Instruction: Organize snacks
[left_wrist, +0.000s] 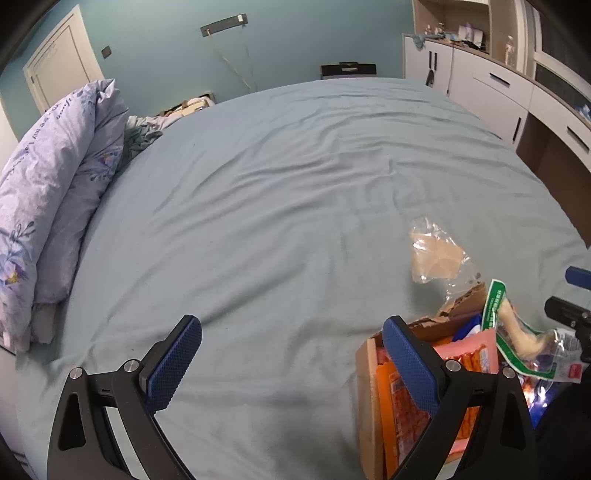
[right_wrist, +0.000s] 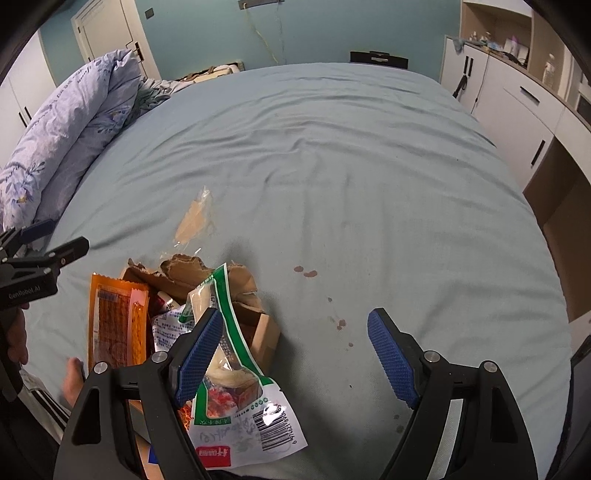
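Right gripper (right_wrist: 295, 354) gapes, green-edged snack packet (right_wrist: 236, 384) touching its left finger.

The cardboard box (left_wrist: 369, 373) runs off the bottom edge in the left wrist view, and the left gripper's (left_wrist: 291, 363) right finger covers part of its packets. In the right wrist view the green-edged packet (right_wrist: 236, 424) hides most of the box. Shelf items (right_wrist: 513, 44) are too small to name.

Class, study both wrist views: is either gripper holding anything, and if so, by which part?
Nothing is held. The left gripper and right gripper are both open; the green-edged snack packet only lies beside the right gripper's left finger, sticking out of the cardboard box.
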